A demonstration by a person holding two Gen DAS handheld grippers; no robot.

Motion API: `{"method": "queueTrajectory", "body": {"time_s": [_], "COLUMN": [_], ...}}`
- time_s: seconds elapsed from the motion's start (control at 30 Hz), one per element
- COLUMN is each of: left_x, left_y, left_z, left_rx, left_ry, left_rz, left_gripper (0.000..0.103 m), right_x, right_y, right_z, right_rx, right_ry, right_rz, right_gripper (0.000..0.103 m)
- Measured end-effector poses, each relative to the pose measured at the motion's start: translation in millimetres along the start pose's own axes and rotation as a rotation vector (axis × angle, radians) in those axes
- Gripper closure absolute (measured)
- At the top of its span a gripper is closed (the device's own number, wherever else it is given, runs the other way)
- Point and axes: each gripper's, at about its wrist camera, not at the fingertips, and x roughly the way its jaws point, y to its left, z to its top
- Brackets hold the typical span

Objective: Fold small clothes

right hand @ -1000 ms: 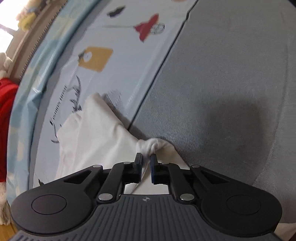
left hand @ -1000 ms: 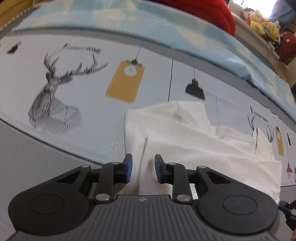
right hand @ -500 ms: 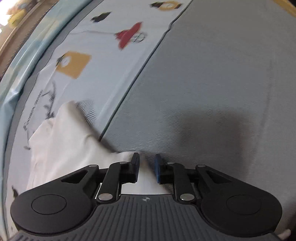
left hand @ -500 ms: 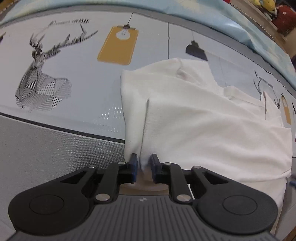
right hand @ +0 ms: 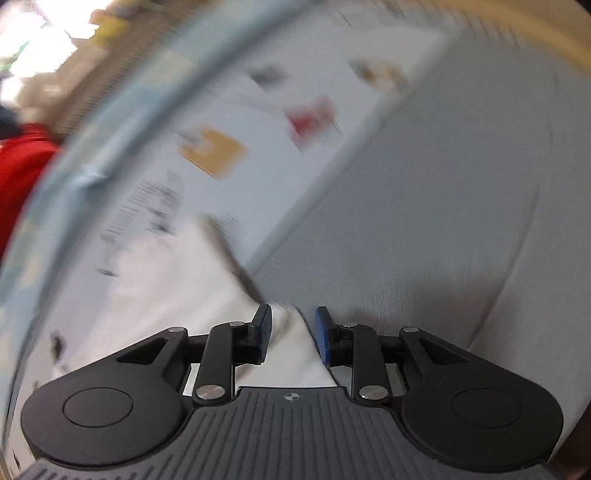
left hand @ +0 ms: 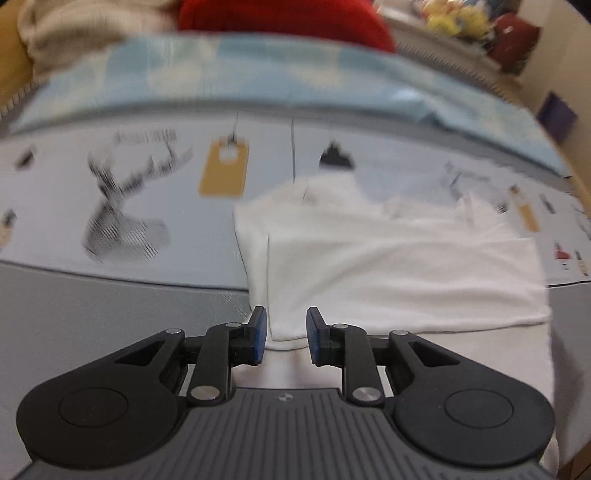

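A white garment (left hand: 388, 266) lies folded on the printed bed sheet (left hand: 110, 184), with its near edge over the grey cover (left hand: 92, 302). My left gripper (left hand: 283, 325) hangs above the garment's near left corner. Its jaws are opening, and the cloth lies below them, not pinched. In the right wrist view, which is blurred, the white garment (right hand: 177, 280) spreads to the left. My right gripper (right hand: 293, 321) is over its near right corner. Those jaws are opening too. A tip of cloth shows between the blue pads (right hand: 322, 332), and they do not press on it.
A light blue blanket (left hand: 295, 74) runs along the far side of the bed. Behind it lie a red garment (left hand: 284, 14) and a beige one (left hand: 92, 29). Plush toys (left hand: 454, 18) sit on a ledge at the far right. Grey cover (right hand: 424, 221) fills the right side.
Both grippers have let go of the garment's near corners and lifted away. The left one narrowed on the folded edge, then spread again. The right one went from shut to apart.
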Motion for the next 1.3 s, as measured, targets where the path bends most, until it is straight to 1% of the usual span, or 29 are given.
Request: {"method": "queueTrajectory", "body": {"time_s": [0.1, 0.17, 0.23, 0.3, 0.37, 0.4, 0.43, 0.47, 0.5, 0.53, 0.6, 0.67, 0.7, 0.73, 0.77, 0.8, 0.87, 0.9, 0.93, 0.97, 1.0, 1.03, 1.1, 1.17, 1.3], "left_x": [-54.9, -88.4, -114.3, -127.7, -130.4, -127.0, -122.7, -114.8, -110.5, -110.6, -115.2, -114.2, -110.2, -104.5, -96.1, -89.9, -70.1, -67.8, -66.9, -65.5, -62.4, -58.7, -51.3, -46.0, -37.1], "left_y": [-4.5, -5.6, -11.6, -17.9, -22.8, -23.0, -22.8, -23.2, -22.0, -20.8, -20.0, -15.2, -11.0, -5.7, -0.2, 5.3, 12.1, 14.3, 16.0, 19.4, 23.5, 27.4, 29.6, 27.8, 26.1], "left_z": [-15.3, -36.5, -64.3, -95.7, -128.7, -146.9, -162.4, -175.0, -181.3, -184.7, -188.3, -193.9, -197.1, -202.6, -208.8, -217.2, -222.9, -223.8, -224.1, -224.4, -225.1, -226.1, -228.5, -230.0, -230.0], "left_rx": [0.038, 0.048, 0.068, 0.094, 0.117, 0.118, 0.113, 0.096, 0.074, 0.059, 0.066, 0.076, 0.069, 0.055, 0.036, 0.021, 0.010, 0.020, 0.036, 0.033, 0.011, -0.014, -0.025, -0.014, -0.008], "left_ry": [-0.064, -0.106, -0.131, -0.150, -0.161, -0.154, -0.123, -0.054, -0.012, -0.005, -0.016, -0.033, -0.023, -0.009, 0.000, 0.007, 0.105, 0.105, 0.104, 0.118, 0.141, 0.166, 0.213, 0.234, 0.266], "left_rz": [-0.016, -0.044, -0.061, -0.056, -0.053, -0.054, -0.056, -0.049, -0.056, -0.074, -0.085, -0.084, -0.086, -0.093, -0.106, -0.114, -0.076, -0.081, -0.087, -0.082, -0.082, -0.087, -0.071, -0.052, -0.046], "left_gripper": [0.074, 0.068, 0.067, 0.067, 0.067, 0.067, 0.068, 0.069, 0.070, 0.070, 0.070, 0.072, 0.075, 0.080, 0.080, 0.080, 0.084, 0.084, 0.084, 0.084, 0.084, 0.084, 0.084, 0.082, 0.081], "right_x": [-60.4, -98.6, -134.8, -159.7, -172.2, -172.8, -171.6, -165.8, -158.3, -152.6, -145.7, -135.5, -126.9, -123.3, -122.5, -120.6, -113.0, -105.2, -97.3, -91.2, -88.6, -90.1, -81.9, -73.1, -66.8], "right_y": [-3.5, -11.7, -26.0, -45.8, -65.5, -80.5, -89.7, -100.8, -109.7, -116.9, -132.2, -145.4, -151.4, -157.7, -162.4, -165.6, -166.8, -168.4, -169.9, -167.5, -163.7, -162.1, -159.0, -161.9, -165.3], "right_z": [4.2, 1.6, -10.6, -29.9, -50.9, -63.5, -75.9, -85.2, -91.3, -95.1, -103.2, -113.3, -114.4, -114.2, -114.5, -115.0, -123.9, -127.7, -129.8, -129.2, -129.5, -132.9, -137.7, -137.7, -139.7], "right_rx": [-0.062, -0.140, -0.242, -0.350, -0.422, -0.447, -0.458, -0.463, -0.457, -0.442, -0.454, -0.489, -0.472, -0.440, -0.412, -0.410, -0.455, -0.458, -0.437, -0.420, -0.429, -0.458, -0.504, -0.485, -0.473], "right_ry": [-0.074, -0.107, -0.143, -0.178, -0.198, -0.195, -0.179, -0.146, -0.095, -0.062, -0.059, -0.054, -0.024, 0.007, 0.027, 0.027, -0.004, 0.004, 0.036, 0.064, 0.064, 0.059, 0.075, 0.114, 0.139], "right_rz": [0.091, 0.173, 0.242, 0.284, 0.302, 0.308, 0.305, 0.288, 0.251, 0.229, 0.212, 0.129, 0.102, 0.113, 0.143, 0.166, 0.150, 0.122, 0.109, 0.119, 0.136, 0.131, 0.075, 0.068, 0.046], "right_gripper": [0.075, 0.075, 0.073, 0.065, 0.064, 0.064, 0.064, 0.064, 0.064, 0.064, 0.065, 0.065, 0.066, 0.067, 0.069, 0.069, 0.069, 0.069, 0.069, 0.069, 0.069, 0.069, 0.069, 0.069, 0.069]}}
